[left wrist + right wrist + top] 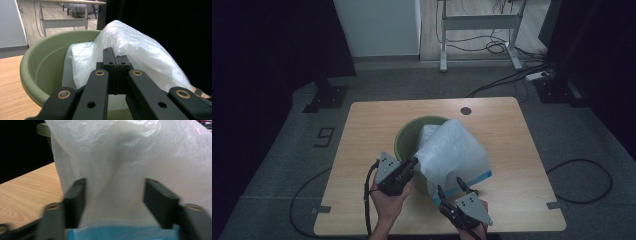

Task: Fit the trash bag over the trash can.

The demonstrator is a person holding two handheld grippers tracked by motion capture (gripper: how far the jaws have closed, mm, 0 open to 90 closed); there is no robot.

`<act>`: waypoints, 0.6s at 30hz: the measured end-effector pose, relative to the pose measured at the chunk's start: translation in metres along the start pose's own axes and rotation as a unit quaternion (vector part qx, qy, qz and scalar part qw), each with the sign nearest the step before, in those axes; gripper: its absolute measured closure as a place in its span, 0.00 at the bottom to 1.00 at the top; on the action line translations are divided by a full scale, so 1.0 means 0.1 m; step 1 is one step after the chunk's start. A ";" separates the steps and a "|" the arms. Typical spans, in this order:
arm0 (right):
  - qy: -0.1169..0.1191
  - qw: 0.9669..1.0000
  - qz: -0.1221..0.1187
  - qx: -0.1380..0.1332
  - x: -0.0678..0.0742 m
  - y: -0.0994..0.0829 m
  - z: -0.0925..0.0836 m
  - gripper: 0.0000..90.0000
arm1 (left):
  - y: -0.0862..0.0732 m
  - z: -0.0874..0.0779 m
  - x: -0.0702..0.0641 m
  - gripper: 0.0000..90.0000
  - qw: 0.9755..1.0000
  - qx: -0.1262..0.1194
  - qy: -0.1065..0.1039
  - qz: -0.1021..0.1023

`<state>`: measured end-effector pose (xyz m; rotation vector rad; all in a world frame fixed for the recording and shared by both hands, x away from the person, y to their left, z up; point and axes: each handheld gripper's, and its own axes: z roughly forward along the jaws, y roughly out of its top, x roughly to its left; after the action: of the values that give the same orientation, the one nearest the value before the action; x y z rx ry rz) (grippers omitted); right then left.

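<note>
Table: wood, carries a green basin. A white plastic bag lies half inside the basin and spills over its near rim toward the person.

Left gripper: jaws pressed together, pinching a fold of the bag at the basin's rim; the basin sits just beyond the jaw tips.

Right gripper: jaws apart, standing either side of the bag's lower part, blue band just below them. Pads not pressing the film, so nothing held yet.

Risks, as judged: thin film may slide out between the right jaws as they close; a hard pull against the left pinch could tear the bag or drag the basin.
</note>
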<state>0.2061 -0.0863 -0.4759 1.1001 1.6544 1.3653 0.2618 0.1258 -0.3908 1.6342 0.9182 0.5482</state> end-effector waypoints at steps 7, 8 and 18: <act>-0.013 1.000 0.006 0.002 -0.16 -0.02 -0.01 0.83 | -0.02 -0.02 0.00 0.99 1.000 0.003 -0.011 0.005; -0.013 1.000 0.006 0.002 -0.16 -0.02 -0.01 0.83 | -0.02 -0.02 0.00 0.99 1.000 0.003 -0.011 0.005; -0.072 0.997 0.019 -0.026 -0.59 0.26 0.01 0.96 | -0.04 -0.08 -0.03 0.98 0.999 0.014 -0.023 0.023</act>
<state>0.2338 -0.1384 -0.4505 1.1770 1.4941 1.3124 0.2530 0.1286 -0.3923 1.6904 0.8596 0.5291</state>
